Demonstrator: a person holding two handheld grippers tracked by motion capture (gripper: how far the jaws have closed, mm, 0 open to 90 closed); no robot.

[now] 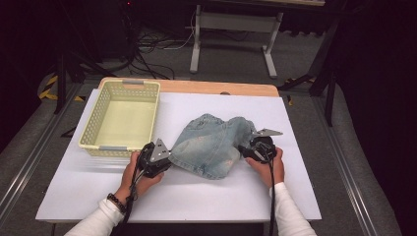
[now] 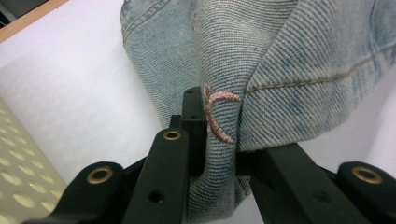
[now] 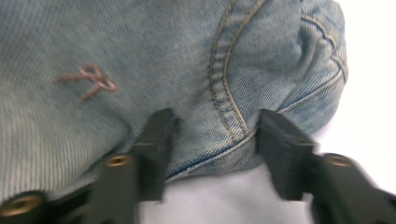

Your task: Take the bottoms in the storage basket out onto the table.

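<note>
Left fingers point(image 2: 196, 126) clamped on a bunched fold of the denim garment point(image 1: 214, 145), near a pink embroidered mark point(image 2: 217, 114). Right fingers point(image 3: 159, 140) stand part open, straddling a seamed edge of the cloth, pads not clearly pressing. Left gripper point(image 1: 156, 158) at garment's near-left edge, right gripper point(image 1: 258, 147) at its right edge. Garment lies crumpled mid-surface point(image 1: 196, 196), just right of the empty yellow basket point(image 1: 93, 128). Denim looks soft, floppy, fairly thick, not slippery; will sag and unfold when lifted. Best hold likely at stitched seams or hem, both sides, to keep it together.
</note>
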